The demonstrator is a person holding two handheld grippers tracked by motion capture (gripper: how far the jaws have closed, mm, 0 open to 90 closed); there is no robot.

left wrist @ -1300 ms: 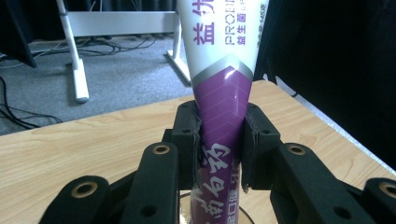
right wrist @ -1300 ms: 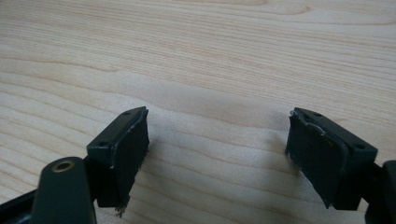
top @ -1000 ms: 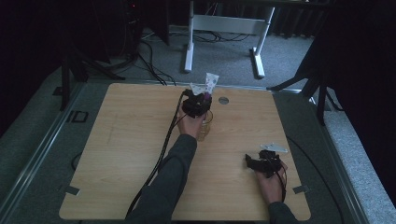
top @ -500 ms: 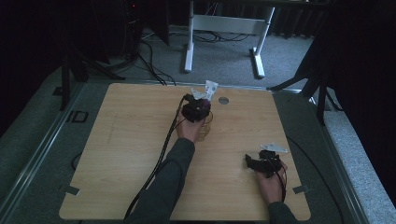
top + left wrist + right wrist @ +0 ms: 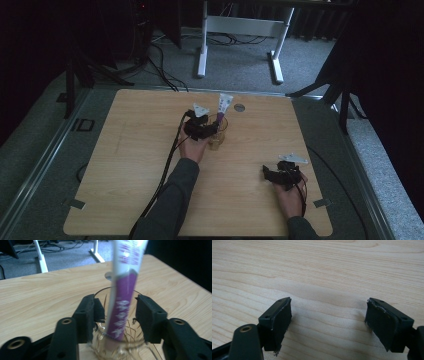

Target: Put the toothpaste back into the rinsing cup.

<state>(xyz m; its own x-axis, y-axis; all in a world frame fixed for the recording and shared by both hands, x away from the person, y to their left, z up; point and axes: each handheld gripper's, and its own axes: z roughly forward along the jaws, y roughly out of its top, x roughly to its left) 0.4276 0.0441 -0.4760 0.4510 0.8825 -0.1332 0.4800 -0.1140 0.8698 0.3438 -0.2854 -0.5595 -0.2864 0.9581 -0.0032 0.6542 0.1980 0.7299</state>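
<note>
The white-and-purple plastic tube [image 5: 124,290] leans upright in a clear ribbed glass cup [image 5: 217,134] near the light wooden table's [image 5: 125,165] far edge, so the left gripper [image 5: 116,312], jaws wide and clear of it, should probably back off straight, while the right gripper [image 5: 328,325] rests wide, empty, near the right edge.

Light wood table [image 5: 125,165], rounded corners. 1 clear glass [image 5: 218,134] stands on it near the far-middle, just this side of a small round grey disc [image 5: 239,107] set in the top by the far edge.
</note>
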